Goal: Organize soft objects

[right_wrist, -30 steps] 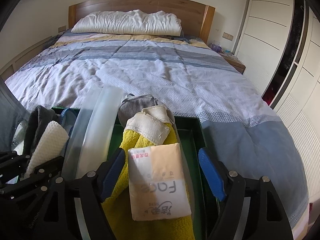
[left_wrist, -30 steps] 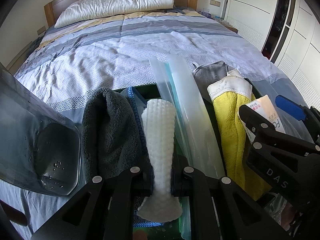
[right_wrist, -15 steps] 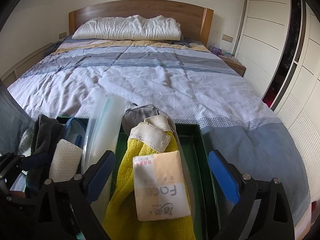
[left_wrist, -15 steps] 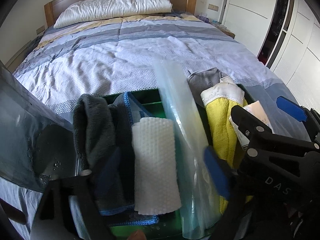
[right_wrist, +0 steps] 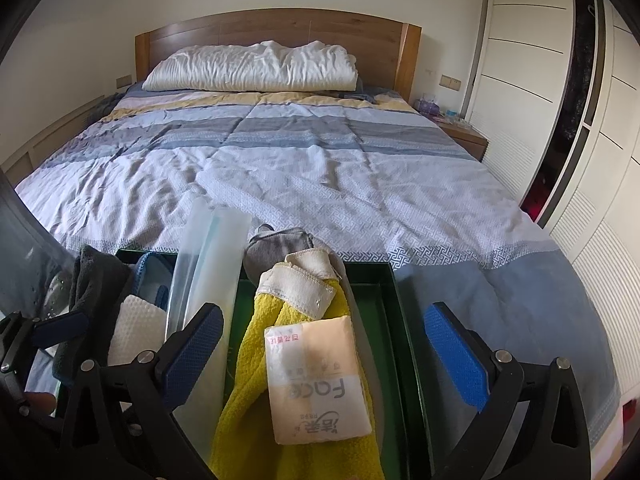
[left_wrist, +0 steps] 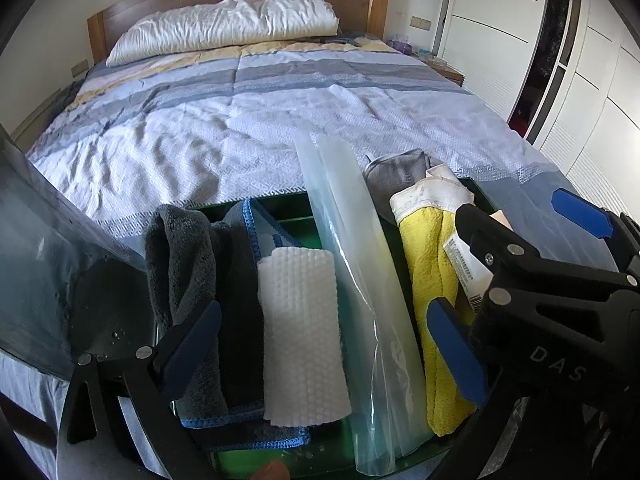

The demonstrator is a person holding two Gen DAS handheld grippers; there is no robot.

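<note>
Bed (right_wrist: 304,168) with a striped blue and grey quilt fills the room, a white pillow (right_wrist: 252,68) against its wooden headboard (right_wrist: 276,30), white wardrobe doors (right_wrist: 520,60) to the right. Green tray (right_wrist: 402,332) sits at the near foot of the bed. Inside it, from left to right, lie a dark grey towel (left_wrist: 180,264), a blue-edged cloth (left_wrist: 248,220) with a white waffle cloth (left_wrist: 300,332) on top, a long clear plastic bag (left_wrist: 352,272) leaning upward, and a yellow towel (right_wrist: 256,360) with a cream band, a grey cloth (right_wrist: 280,246) behind it. Tissue pack (right_wrist: 316,376) rests on the yellow towel. Left gripper (left_wrist: 316,344) has just been opening and stands wide, pads either side of the white waffle cloth without pressing it. Right gripper (right_wrist: 320,352) has just been opening too, jaws wide apart around the tissue pack, not touching it
</note>
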